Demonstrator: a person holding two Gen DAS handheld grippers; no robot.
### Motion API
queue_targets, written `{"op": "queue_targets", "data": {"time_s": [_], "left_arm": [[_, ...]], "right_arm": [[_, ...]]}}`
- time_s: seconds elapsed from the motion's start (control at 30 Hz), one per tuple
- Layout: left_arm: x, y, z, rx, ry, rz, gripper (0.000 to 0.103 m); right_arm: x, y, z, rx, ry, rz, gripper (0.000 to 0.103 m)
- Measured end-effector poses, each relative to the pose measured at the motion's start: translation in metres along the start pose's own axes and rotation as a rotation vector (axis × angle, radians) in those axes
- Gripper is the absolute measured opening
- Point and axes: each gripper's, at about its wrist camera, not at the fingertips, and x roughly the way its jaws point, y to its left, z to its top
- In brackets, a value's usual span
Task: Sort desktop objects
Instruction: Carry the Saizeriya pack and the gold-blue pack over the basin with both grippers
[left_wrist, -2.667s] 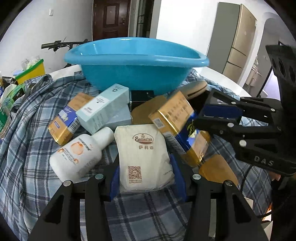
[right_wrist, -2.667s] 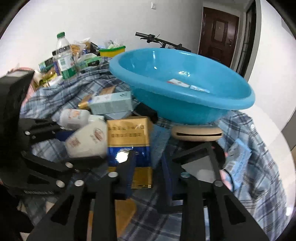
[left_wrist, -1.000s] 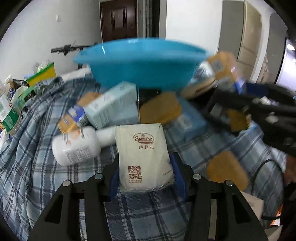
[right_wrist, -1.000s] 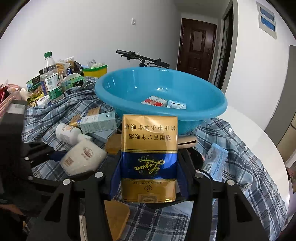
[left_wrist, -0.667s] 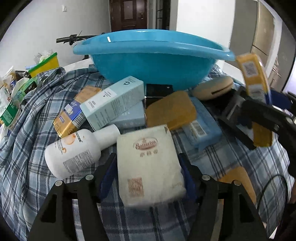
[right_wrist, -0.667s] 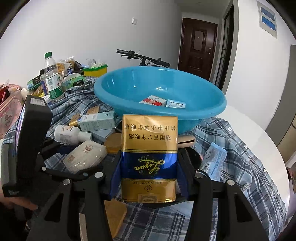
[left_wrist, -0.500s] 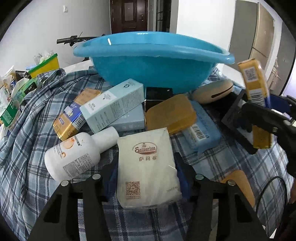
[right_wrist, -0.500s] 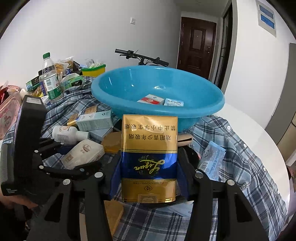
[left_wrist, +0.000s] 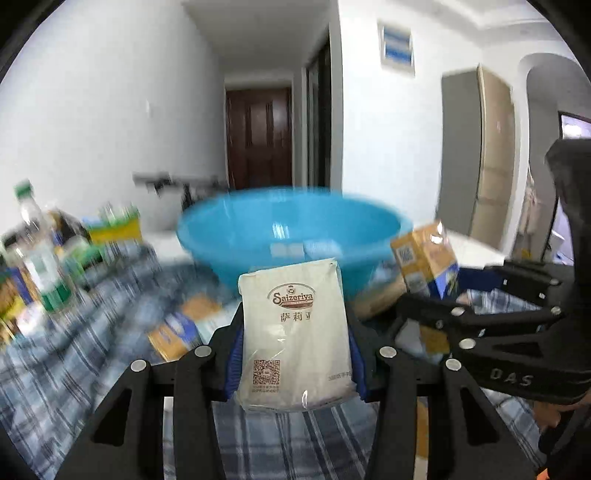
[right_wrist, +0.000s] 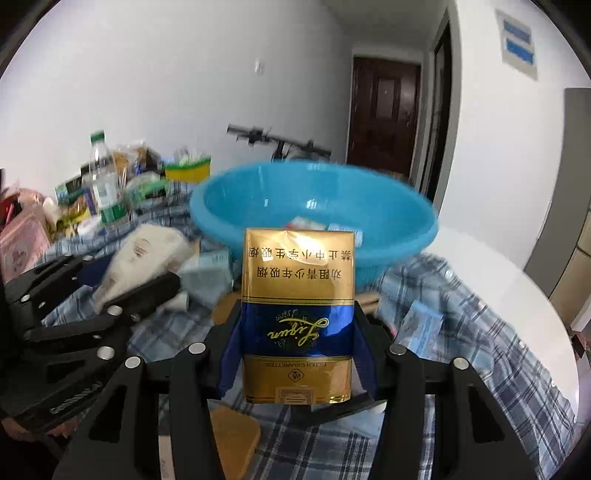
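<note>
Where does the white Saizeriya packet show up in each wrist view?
Left wrist view: white packet at bottom centre, between the left gripper fingers.
Right wrist view: white packet at left, tilted and blurred.
Shared landmark: blue basin behind it.

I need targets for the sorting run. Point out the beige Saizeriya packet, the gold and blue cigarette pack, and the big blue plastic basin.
beige Saizeriya packet (left_wrist: 293, 332): left wrist view, printed front.
gold and blue cigarette pack (right_wrist: 297, 314): right wrist view, front face.
big blue plastic basin (right_wrist: 402, 240): right wrist view, right inner wall.
</note>
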Motion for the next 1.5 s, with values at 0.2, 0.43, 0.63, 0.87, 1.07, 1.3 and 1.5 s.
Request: {"op": "queue_targets", "data": {"time_s": [0.2,0.43,0.63,0.87,1.07,1.3,1.5], "left_arm": [[-0.049,-0.013,0.009,0.083,-0.317,0.109,0.049],[-0.071,-0.022,0.009,0.104,-0.463,0.135,0.049],[-0.078,-0.023,0.008,0.102,-0.470,0.144,0.049],[-0.085,-0.024,0.018,0.097,-0.479,0.198,0.049],[-0.075,-0.020,0.036,0.105,-0.447,0.218,0.049],[-0.046,-0.006,0.071,0.077,-0.407,0.200,0.049],[0.002,0.006,0.108,0.042,-0.364,0.176,0.049]], "right_arm": [[-0.043,0.011,0.006,-0.027,-0.278,-0.073,0.051],[-0.086,0.026,-0.001,-0.035,-0.552,-0.165,0.051],[-0.086,0.038,-0.002,-0.046,-0.562,-0.178,0.051],[-0.087,0.035,0.001,-0.019,-0.559,-0.205,0.051],[-0.087,0.031,0.017,-0.024,-0.542,-0.226,0.051],[-0.075,0.015,0.051,0.008,-0.541,-0.222,0.051],[-0.053,-0.002,0.085,0.024,-0.523,-0.234,0.051]]}}
